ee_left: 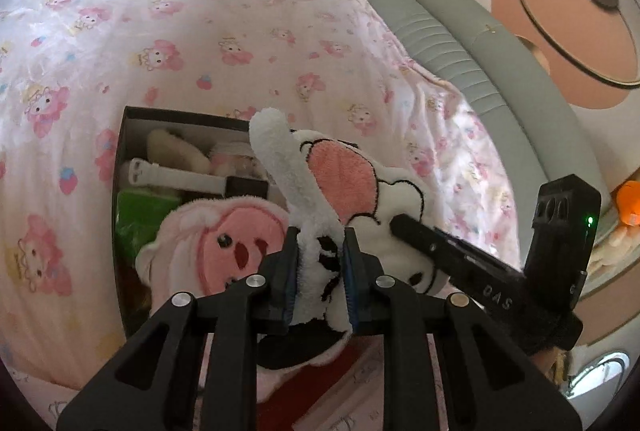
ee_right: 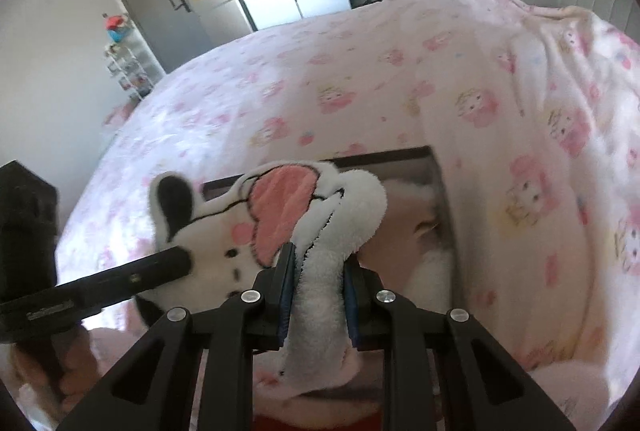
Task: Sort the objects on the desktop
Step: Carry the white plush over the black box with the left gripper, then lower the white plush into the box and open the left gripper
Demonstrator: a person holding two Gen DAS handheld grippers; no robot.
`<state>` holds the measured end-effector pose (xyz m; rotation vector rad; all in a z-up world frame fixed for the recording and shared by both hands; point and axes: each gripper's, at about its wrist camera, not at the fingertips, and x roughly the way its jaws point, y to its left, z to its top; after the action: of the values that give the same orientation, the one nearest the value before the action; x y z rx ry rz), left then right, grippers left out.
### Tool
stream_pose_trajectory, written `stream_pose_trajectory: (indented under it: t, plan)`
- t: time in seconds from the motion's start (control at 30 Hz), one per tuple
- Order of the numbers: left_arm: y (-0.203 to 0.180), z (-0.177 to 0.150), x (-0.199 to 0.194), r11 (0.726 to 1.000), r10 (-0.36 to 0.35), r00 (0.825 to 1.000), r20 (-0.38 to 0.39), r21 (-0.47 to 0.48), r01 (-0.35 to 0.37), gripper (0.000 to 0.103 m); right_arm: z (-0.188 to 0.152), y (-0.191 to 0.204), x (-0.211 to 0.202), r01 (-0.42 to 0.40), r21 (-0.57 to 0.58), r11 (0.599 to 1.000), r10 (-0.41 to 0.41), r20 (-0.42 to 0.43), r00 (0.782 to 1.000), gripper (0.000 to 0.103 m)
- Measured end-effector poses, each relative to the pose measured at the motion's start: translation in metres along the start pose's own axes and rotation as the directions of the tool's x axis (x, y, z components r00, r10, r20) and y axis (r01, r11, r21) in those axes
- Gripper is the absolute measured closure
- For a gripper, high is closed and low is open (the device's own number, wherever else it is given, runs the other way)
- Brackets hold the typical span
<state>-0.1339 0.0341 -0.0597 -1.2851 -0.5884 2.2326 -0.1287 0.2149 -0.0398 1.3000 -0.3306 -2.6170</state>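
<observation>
The white plush toy [ee_left: 360, 199] is hiding much of the dark box [ee_left: 132, 119] behind it, so the box's right wall and near end are not showing in the left wrist view; the green packet [ee_left: 140, 219] and the white strap [ee_left: 176, 177] inside are only partly showing. The pink plush face [ee_left: 224, 243] is being cut off below by the left claw [ee_left: 320, 267]. In the right wrist view the right claw [ee_right: 318, 291] is covering the toy's lower part, the box's contents are blurring into pale shapes, and the shelf items [ee_right: 128, 71] by the door are too small to tell.
</observation>
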Motion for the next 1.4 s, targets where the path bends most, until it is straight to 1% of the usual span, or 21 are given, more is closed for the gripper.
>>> stream_pose_trajectory:
  t: [0.03,0.1,0.13,0.17,0.23,0.3,0.37,0.4,0.43,0.5,0.57,0.63,0.73,0.8,0.87,0.97,1.13,1.23,1.3,1.33,1.4]
  plan:
    - [0.003,0.001,0.006,0.999,0.043,0.999,-0.007,-0.002,-0.043,0.083,0.002,-0.005,0.012,0.006,-0.004,1.0,-0.006,-0.029,1.0,0.083]
    - [0.009,0.003,0.028,0.981,0.193,0.98,-0.046,0.005,-0.193,0.077,0.002,-0.017,0.033,0.041,-0.001,0.999,-0.041,-0.102,0.994,0.083]
    - [0.013,0.003,0.032,0.974,0.228,0.972,-0.062,0.006,-0.228,0.075,-0.002,-0.022,0.043,0.056,0.007,0.998,-0.055,-0.131,0.99,0.083]
    - [0.019,0.003,0.033,0.972,0.233,0.97,-0.068,-0.009,-0.235,0.074,-0.004,-0.028,0.049,0.053,0.016,0.998,-0.05,-0.147,0.988,0.081]
    - [0.023,0.005,0.021,0.984,0.173,0.985,-0.009,-0.043,-0.173,0.073,-0.006,-0.035,0.046,0.037,0.03,0.999,-0.033,-0.127,0.991,0.079]
    - [0.021,0.01,0.008,0.987,0.152,0.986,0.063,-0.053,-0.149,0.073,-0.002,-0.037,0.032,0.023,0.035,0.999,-0.021,-0.046,0.999,0.079]
    - [0.009,0.015,0.005,0.992,0.125,0.988,0.093,-0.01,-0.125,0.072,0.003,-0.032,0.014,0.022,0.046,0.999,-0.025,0.054,0.998,0.079]
    - [0.004,0.016,0.01,0.994,0.11,0.991,0.082,0.012,-0.111,0.071,0.005,-0.029,0.013,0.02,0.042,0.999,-0.023,0.073,0.997,0.079]
    - [0.0,0.016,0.016,0.994,0.098,0.993,0.066,0.032,-0.1,0.07,0.008,-0.024,0.016,0.011,0.025,1.0,-0.012,0.077,0.997,0.079]
    - [-0.011,0.012,0.036,0.992,0.094,0.995,0.016,0.088,-0.095,0.07,0.011,-0.011,0.032,-0.011,-0.016,1.0,0.012,0.026,1.0,0.079]
    - [-0.017,0.006,0.058,0.984,0.134,0.991,-0.027,0.123,-0.13,0.07,0.006,-0.003,0.055,-0.036,-0.042,0.998,0.034,-0.035,0.999,0.079]
    - [-0.013,0.002,0.07,0.978,0.177,0.983,-0.049,0.125,-0.17,0.07,-0.003,-0.003,0.072,-0.016,-0.05,0.999,0.012,-0.068,0.998,0.079]
    - [-0.011,0.001,0.074,0.973,0.197,0.98,-0.028,0.131,-0.192,0.07,-0.012,-0.005,0.077,0.003,-0.058,0.998,-0.006,-0.053,0.999,0.079]
    - [-0.008,0.005,0.078,0.975,0.201,0.979,-0.031,0.107,-0.196,0.067,-0.011,-0.002,0.078,0.01,-0.065,0.998,-0.014,-0.052,0.999,0.079]
    - [-0.001,0.01,0.084,0.98,0.191,0.981,-0.037,0.073,-0.188,0.067,-0.009,-0.003,0.084,0.021,-0.066,0.998,-0.025,-0.054,0.998,0.079]
    - [0.005,0.015,0.092,0.981,0.19,0.981,-0.046,0.044,-0.188,0.067,-0.005,-0.008,0.092,0.011,-0.056,0.998,-0.015,-0.059,0.998,0.079]
    - [0.007,0.016,0.096,0.981,0.192,0.98,-0.046,0.043,-0.19,0.066,-0.007,-0.004,0.092,0.029,-0.076,0.997,-0.033,-0.046,0.998,0.079]
    - [0.006,0.015,0.091,0.984,0.173,0.984,-0.031,0.039,-0.172,0.065,-0.009,-0.001,0.088,0.04,-0.09,0.995,-0.043,-0.029,0.999,0.079]
    - [-0.003,0.014,0.077,0.986,0.161,0.987,-0.011,0.049,-0.16,0.053,-0.01,0.001,0.076,0.029,-0.097,0.995,-0.029,-0.005,1.0,0.079]
    - [-0.008,0.013,0.07,0.985,0.158,0.987,0.01,0.063,-0.158,0.05,-0.01,0.002,0.068,0.029,-0.101,0.994,-0.028,0.01,1.0,0.079]
    - [-0.021,0.013,0.05,0.977,0.177,0.981,0.075,0.104,-0.185,0.039,-0.007,0.005,0.054,0.062,-0.096,0.993,-0.059,0.031,0.998,0.079]
